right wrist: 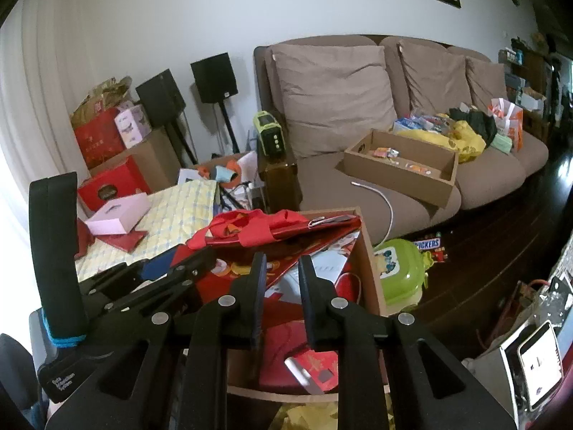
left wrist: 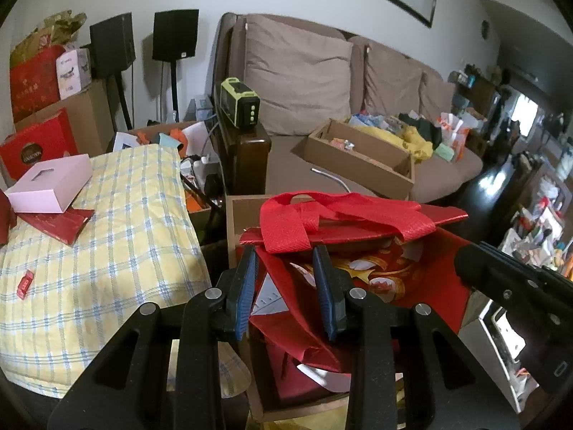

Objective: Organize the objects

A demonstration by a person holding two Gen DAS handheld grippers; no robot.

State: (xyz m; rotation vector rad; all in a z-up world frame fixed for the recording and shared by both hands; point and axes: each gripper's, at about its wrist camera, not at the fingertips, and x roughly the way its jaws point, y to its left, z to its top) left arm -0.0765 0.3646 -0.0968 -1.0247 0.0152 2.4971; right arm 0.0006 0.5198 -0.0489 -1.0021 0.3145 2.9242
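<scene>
A red bag (left wrist: 358, 251) sits in an open cardboard box (left wrist: 234, 222) before the sofa (right wrist: 358, 179). Likely risk: the limp bag sags or its handles (left wrist: 308, 215) snag the box rim, spilling contents. The left gripper (left wrist: 286, 261) angles down, jaws narrow around the bag's edge; whether they pinch it is unclear. The right gripper (right wrist: 281, 267) angles down too, narrow, above the box, seemingly empty.

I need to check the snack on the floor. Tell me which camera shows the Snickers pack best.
The right wrist view: the Snickers pack lies on the dark floor beside the green plastic container, its lettering readable. The left wrist view shows nothing of it; the red bag fills that foreground.
</scene>
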